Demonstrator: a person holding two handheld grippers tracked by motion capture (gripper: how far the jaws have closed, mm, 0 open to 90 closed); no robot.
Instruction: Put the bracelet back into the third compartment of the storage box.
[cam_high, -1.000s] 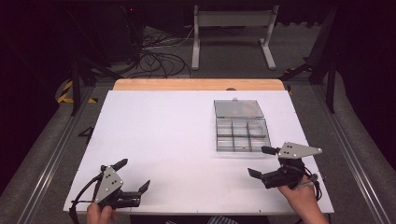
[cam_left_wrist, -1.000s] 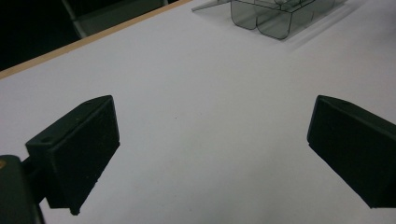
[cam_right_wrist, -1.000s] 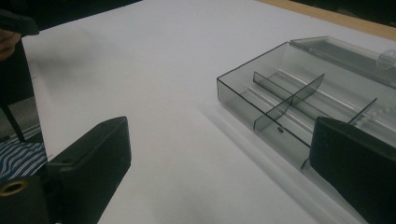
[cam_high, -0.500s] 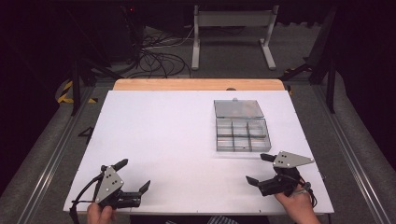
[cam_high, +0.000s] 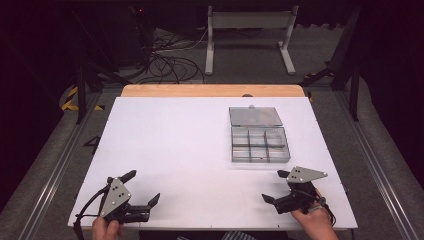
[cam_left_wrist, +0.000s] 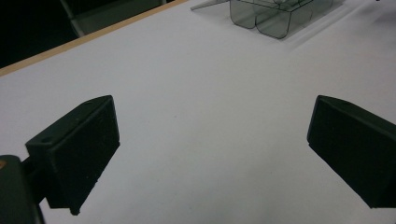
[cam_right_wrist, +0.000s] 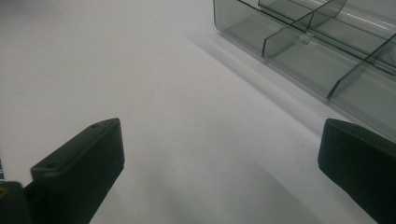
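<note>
Left gripper (cam_high: 142, 187) low over the white worktop (cam_high: 190, 145), jaws wide apart and empty, right gripper (cam_high: 276, 186) near the clear box (cam_high: 260, 145), jaws just opened wide, nothing between them

Each hand carries a black two-jaw gripper. The left gripper (cam_high: 141, 189) wears a grey three-cornered plate on top, dotted with small dark holes, and a thin black cable loops from its rear. The right gripper (cam_high: 276, 186) bears the same kind of grey plate, also with small dark holes. Seen up close in the gripper views, the jaws are matte black, blocky wedges with flat faces and a small round hole near one corner.
</note>
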